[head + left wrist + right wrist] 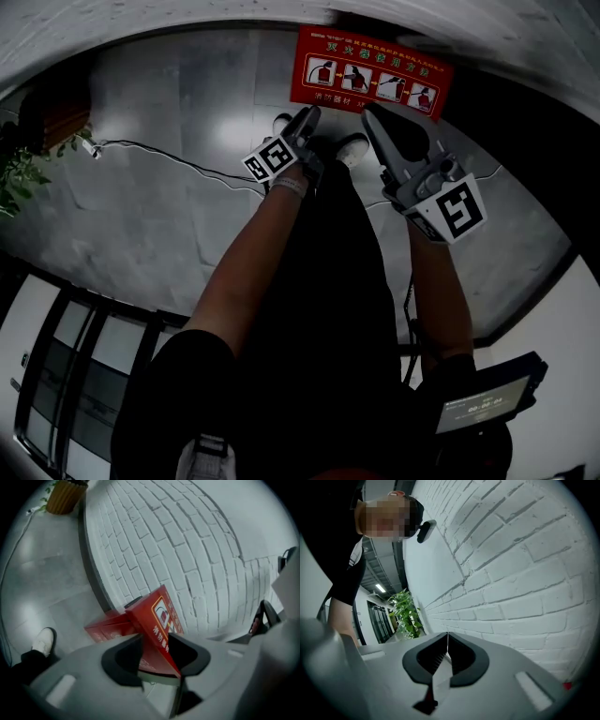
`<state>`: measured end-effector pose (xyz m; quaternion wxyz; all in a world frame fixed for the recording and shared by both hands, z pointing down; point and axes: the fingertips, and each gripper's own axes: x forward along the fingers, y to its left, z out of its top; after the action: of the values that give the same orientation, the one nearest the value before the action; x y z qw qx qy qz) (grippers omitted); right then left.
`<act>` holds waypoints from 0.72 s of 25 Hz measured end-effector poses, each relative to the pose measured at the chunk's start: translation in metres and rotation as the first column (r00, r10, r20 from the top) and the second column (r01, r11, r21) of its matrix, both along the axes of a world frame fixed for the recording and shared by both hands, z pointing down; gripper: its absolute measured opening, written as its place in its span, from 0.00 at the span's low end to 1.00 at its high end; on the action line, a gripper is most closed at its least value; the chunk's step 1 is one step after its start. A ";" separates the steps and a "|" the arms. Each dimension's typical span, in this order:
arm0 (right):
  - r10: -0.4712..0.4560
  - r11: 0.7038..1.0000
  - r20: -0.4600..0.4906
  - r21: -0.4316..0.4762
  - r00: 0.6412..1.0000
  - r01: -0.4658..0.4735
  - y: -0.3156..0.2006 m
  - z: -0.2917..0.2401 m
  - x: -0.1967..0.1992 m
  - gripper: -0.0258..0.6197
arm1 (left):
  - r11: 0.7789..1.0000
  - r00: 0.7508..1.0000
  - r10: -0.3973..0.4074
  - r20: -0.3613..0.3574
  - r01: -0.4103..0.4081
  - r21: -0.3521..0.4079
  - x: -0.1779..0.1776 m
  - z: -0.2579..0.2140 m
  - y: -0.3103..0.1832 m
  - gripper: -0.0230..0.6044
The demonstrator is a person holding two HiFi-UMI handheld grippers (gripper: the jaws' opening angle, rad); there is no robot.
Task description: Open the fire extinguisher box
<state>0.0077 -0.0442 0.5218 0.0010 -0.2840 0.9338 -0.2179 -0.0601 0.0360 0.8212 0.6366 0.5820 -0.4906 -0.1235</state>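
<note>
The red fire extinguisher box (370, 73) stands against the white brick wall (187, 541) at the top of the head view. In the left gripper view its lid (157, 618) is lifted off the red body (105, 627) and stands tilted. The lid's edge lies between the jaws of my left gripper (154, 638), which stand apart and open around it. In the head view that gripper (307, 118) points at the box's lower edge. My right gripper (373, 116) is beside it, to the right. Its jaws (448, 637) are shut with nothing between them, facing the wall.
A black cable (178, 159) runs across the grey floor to a plant (23, 164) at the left. A tan pot (63, 496) stands by the wall. White shoes (352, 145) are just below the box. A device with a screen (487, 398) hangs at lower right.
</note>
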 end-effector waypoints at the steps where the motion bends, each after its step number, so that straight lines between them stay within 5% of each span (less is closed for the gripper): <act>1: 0.002 1.000 0.002 -0.004 1.000 -0.002 -0.001 0.001 -0.002 0.06 | 1.000 1.000 0.001 -0.002 -0.001 -0.011 0.002 0.004 0.000 0.30; 18: -0.011 1.000 -0.048 -0.005 0.999 0.010 -0.004 -0.004 0.004 0.06 | 0.996 0.995 -0.086 -0.048 0.085 -0.018 -0.010 0.012 -0.020 0.29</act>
<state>0.0122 -0.0486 0.5176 -0.0231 -0.2842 0.9344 -0.2133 -0.0699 0.0156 0.8328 0.6471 0.5523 -0.5003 -0.1608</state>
